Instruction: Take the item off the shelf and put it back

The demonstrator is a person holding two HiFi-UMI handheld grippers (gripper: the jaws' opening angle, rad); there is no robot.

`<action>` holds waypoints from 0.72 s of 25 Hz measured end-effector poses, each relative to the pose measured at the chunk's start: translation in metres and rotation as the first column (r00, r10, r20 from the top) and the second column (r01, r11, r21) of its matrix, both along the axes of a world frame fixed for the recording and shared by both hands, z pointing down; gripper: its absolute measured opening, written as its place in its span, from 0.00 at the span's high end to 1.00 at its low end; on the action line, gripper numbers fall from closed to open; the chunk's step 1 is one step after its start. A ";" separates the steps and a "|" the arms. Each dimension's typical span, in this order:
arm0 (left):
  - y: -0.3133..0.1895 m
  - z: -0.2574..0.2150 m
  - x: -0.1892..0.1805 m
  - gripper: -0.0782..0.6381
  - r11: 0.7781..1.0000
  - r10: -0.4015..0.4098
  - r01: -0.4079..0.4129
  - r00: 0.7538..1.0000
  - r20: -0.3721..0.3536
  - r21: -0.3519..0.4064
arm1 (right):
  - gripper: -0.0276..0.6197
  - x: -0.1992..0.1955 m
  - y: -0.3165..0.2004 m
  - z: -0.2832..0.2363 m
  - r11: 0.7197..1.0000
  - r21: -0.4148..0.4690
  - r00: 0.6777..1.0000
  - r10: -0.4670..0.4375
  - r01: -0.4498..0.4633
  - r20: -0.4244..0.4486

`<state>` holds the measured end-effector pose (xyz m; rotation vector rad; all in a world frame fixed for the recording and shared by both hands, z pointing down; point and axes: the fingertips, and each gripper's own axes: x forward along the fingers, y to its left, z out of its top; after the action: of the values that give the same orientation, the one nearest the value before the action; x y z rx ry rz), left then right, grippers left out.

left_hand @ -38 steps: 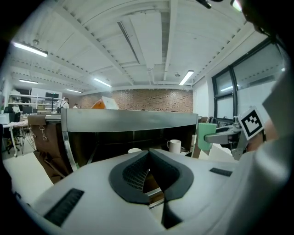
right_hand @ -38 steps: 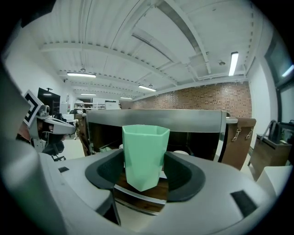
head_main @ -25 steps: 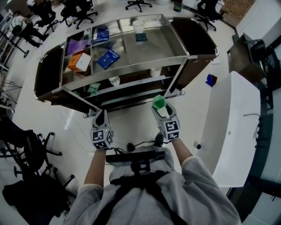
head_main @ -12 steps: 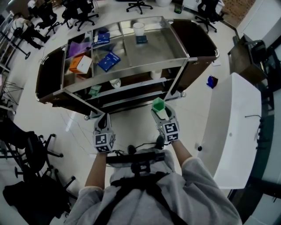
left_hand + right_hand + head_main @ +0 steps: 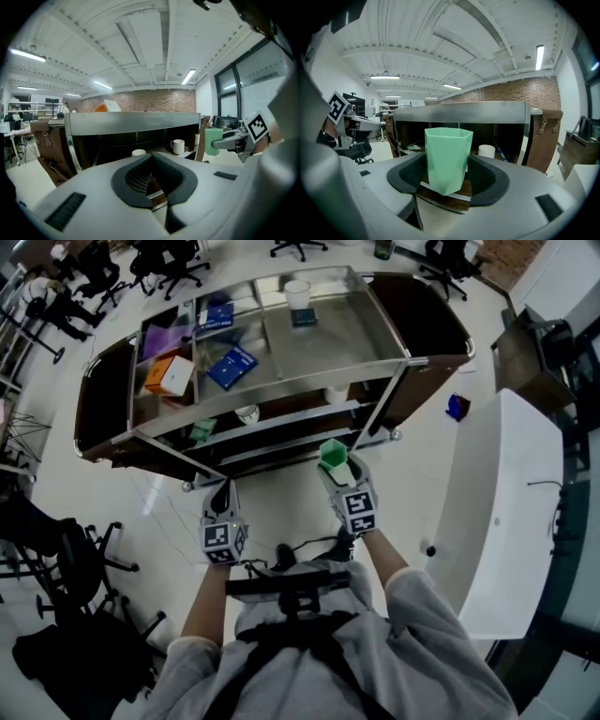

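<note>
My right gripper (image 5: 334, 463) is shut on a pale green faceted cup (image 5: 333, 453), held upright just in front of the steel shelf cart (image 5: 281, 382). In the right gripper view the cup (image 5: 447, 159) stands between the dark pads, level with the cart's middle shelf. The left gripper view shows the same cup (image 5: 213, 141) off to the right. My left gripper (image 5: 222, 495) hangs to the left of it, jaws drawn together with nothing between them, also pointing at the cart. A white mug (image 5: 178, 146) and a white bowl (image 5: 138, 152) sit on the middle shelf.
The cart's top holds an orange box (image 5: 169, 373), a blue box (image 5: 231, 366), a white cup (image 5: 296, 293) and a purple packet (image 5: 161, 336). A white table (image 5: 506, 502) stands close on the right and office chairs (image 5: 66, 559) on the left. A blue thing (image 5: 457, 407) lies on the floor.
My right gripper has carried the green cup a little closer to the cart. The left gripper has stayed where it was.
</note>
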<state>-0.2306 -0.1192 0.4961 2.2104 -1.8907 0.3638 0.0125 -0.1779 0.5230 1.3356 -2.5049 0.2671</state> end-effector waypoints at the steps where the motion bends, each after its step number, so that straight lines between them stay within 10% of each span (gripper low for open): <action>1: -0.002 0.002 0.000 0.88 1.000 0.004 -0.004 1.000 -0.001 -0.007 | 0.51 -0.003 -0.004 0.002 1.000 -0.002 1.000 0.001 -0.001 0.002; 18: -0.053 0.050 0.014 0.88 0.995 0.088 -0.088 0.996 0.001 -0.043 | 0.51 -0.059 -0.093 0.062 0.997 -0.002 0.997 0.074 -0.074 0.006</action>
<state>-0.2166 -0.1719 0.5458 2.2708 -1.7739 0.4183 -0.0469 -0.2713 0.5848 1.4312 -2.4624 0.2893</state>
